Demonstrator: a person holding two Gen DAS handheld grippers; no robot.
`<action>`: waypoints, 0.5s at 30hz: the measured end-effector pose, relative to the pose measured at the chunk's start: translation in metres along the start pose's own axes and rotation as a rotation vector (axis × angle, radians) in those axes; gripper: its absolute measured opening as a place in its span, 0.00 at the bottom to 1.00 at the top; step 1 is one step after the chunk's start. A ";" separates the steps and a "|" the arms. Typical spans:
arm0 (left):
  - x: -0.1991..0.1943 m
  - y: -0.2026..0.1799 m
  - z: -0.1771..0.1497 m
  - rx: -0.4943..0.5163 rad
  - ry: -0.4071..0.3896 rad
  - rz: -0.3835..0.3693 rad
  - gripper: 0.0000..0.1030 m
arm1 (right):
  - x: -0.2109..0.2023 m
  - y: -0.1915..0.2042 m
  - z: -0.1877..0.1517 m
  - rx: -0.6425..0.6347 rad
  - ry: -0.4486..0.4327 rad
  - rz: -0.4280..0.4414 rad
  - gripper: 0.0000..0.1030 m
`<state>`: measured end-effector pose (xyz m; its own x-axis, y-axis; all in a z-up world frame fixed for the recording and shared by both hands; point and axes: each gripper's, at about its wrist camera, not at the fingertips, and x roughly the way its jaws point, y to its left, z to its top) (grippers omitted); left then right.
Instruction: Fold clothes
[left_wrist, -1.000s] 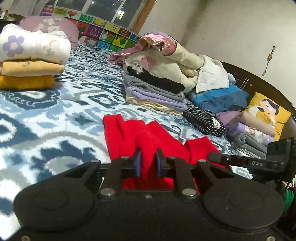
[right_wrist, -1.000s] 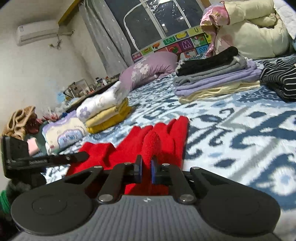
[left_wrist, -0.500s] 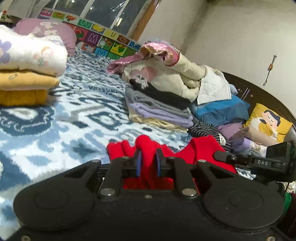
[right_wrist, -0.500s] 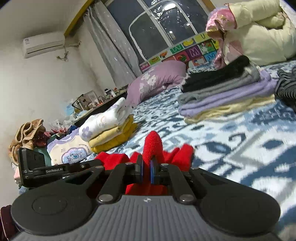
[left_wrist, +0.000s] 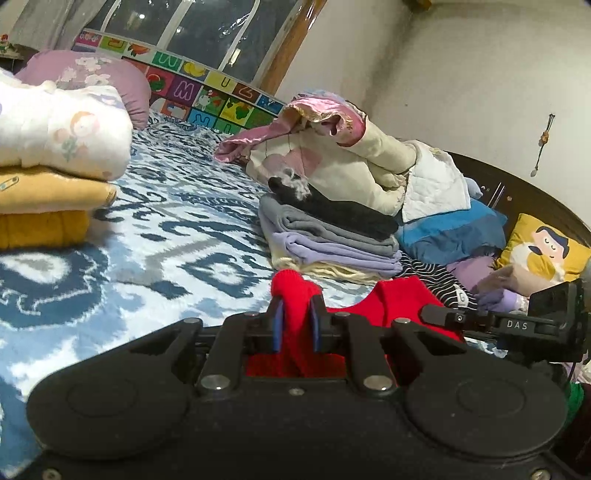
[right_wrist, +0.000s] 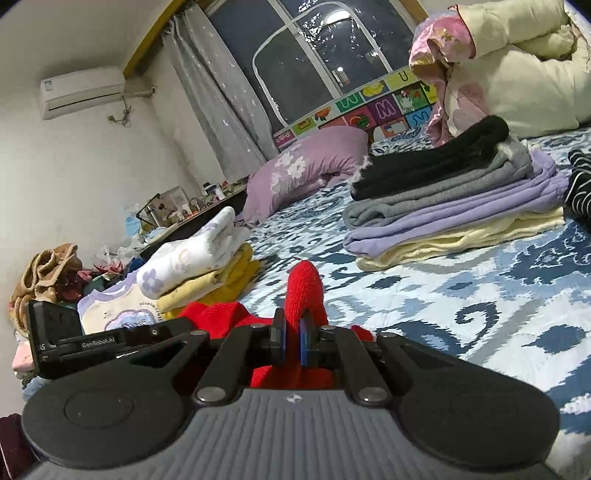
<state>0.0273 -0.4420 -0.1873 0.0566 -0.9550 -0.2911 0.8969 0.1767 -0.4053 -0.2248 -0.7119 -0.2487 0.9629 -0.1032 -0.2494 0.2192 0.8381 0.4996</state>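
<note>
A red knit garment (left_wrist: 399, 299) lies on the blue-and-white patterned bedspread (left_wrist: 155, 254), bunched close under both grippers. My left gripper (left_wrist: 295, 325) is shut on a fold of it, and a red nub sticks up between the blue pads. In the right wrist view the right gripper (right_wrist: 292, 341) pinches another fold of the red garment (right_wrist: 304, 291) the same way. Each view shows the other gripper at its edge: the right gripper (left_wrist: 517, 325) and the left gripper (right_wrist: 85, 343). Most of the garment is hidden behind the gripper bodies.
A folded stack of black, grey, lilac and cream clothes (left_wrist: 332, 236) sits ahead, with a heaped cream quilt (left_wrist: 351, 162) behind it. Another folded pile, white over yellow (left_wrist: 55, 173), lies to the left. A striped garment (left_wrist: 443, 284) and a yellow cushion (left_wrist: 543, 254) lie at the right.
Both grippers have carried the red garment's near edge forward over itself. Its flat spread part has shrunk from view, and the folded stacks now look closer.
</note>
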 end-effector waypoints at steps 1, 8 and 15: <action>0.002 0.001 0.000 0.002 0.002 0.004 0.12 | 0.003 -0.002 0.000 0.002 0.002 -0.003 0.08; 0.017 0.008 0.000 0.008 0.034 0.031 0.12 | 0.017 -0.013 0.000 0.019 0.002 -0.026 0.08; 0.029 0.006 -0.007 0.040 0.098 0.093 0.12 | 0.027 -0.017 -0.007 0.032 0.068 -0.091 0.08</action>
<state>0.0308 -0.4672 -0.2043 0.0994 -0.9068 -0.4096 0.9066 0.2522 -0.3383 -0.2032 -0.7253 -0.2698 0.9261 -0.1407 -0.3502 0.3114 0.8091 0.4984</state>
